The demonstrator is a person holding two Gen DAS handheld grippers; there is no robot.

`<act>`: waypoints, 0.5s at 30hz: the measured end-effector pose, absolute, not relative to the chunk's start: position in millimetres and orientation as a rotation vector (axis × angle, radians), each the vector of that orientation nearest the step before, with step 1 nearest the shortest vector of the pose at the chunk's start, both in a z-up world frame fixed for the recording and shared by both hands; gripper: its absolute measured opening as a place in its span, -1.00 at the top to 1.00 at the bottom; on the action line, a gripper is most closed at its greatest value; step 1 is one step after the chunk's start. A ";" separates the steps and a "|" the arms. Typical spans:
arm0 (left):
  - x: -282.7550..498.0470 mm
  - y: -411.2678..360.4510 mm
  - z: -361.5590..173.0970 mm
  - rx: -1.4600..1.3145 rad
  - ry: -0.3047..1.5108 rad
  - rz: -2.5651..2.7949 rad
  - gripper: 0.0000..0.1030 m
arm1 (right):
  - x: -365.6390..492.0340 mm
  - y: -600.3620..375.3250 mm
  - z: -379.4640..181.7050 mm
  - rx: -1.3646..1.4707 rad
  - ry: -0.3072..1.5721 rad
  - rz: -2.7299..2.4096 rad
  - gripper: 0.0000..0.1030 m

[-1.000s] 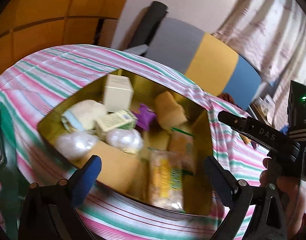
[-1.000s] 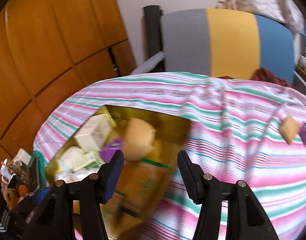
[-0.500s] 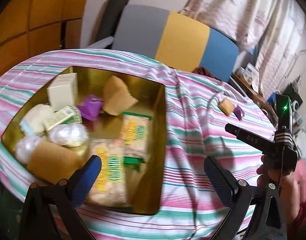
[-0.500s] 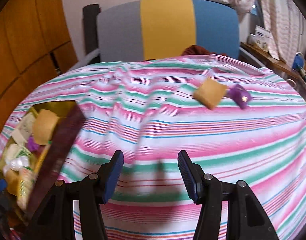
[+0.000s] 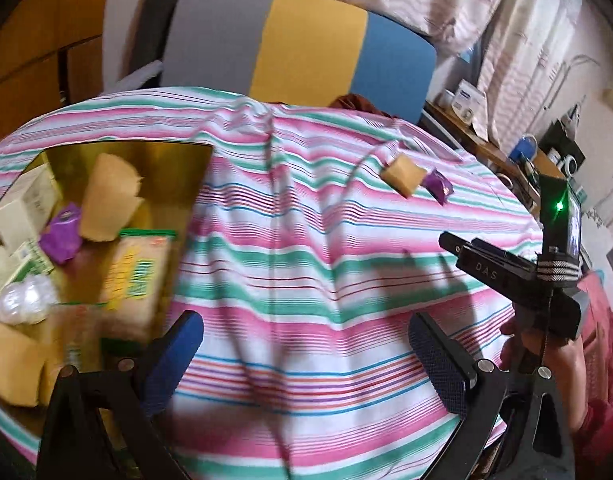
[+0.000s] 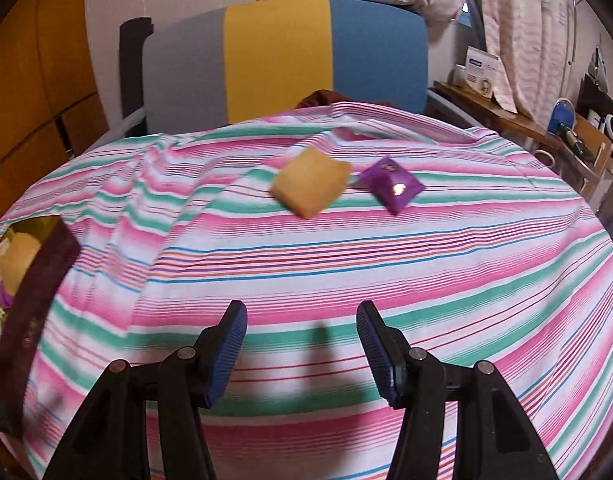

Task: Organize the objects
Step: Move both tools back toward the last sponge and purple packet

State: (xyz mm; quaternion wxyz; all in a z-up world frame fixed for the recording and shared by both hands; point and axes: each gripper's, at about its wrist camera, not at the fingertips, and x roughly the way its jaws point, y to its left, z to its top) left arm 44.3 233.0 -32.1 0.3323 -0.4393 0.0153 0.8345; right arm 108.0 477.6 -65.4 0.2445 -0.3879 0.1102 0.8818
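A tan packet [image 6: 308, 188] and a small purple packet [image 6: 392, 189] lie side by side on the striped cloth, far ahead of my right gripper [image 6: 300, 344]. Its jaws are opening and hold nothing. In the left wrist view the same tan packet [image 5: 402, 174] and purple packet [image 5: 438, 186] sit at the upper right. My left gripper [image 5: 306, 360] is wide open and holds nothing, hovering over the cloth beside the gold tin [image 5: 198, 184]. The tin holds several packets, small boxes and wrapped snacks.
The striped cloth [image 6: 346, 272] covers the whole table and is wrinkled near the middle. A chair [image 6: 282, 52] with grey, yellow and blue panels stands behind the table. A cluttered shelf [image 6: 578, 132] is at the right. A hand [image 5: 546, 360] holds the right gripper's handle.
Both grippers have swung right, away from the tin and over the bare cloth. The tin has slid toward the left edge of both views; the tan and purple packets now look closer.
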 end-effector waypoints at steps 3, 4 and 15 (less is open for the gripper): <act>44.7 247.6 -36.8 -1.163 0.060 2.151 -1.00 | 109.8 494.6 -69.6 -1.052 0.296 2.396 -0.28; 44.8 252.2 -38.5 -1.169 0.067 2.144 -1.00 | 109.7 500.5 -71.0 -1.051 0.292 2.390 -0.28; 36.1 291.5 -51.2 -1.183 0.129 2.086 -1.00 | 87.8 564.9 -78.6 -1.049 0.259 2.376 -0.28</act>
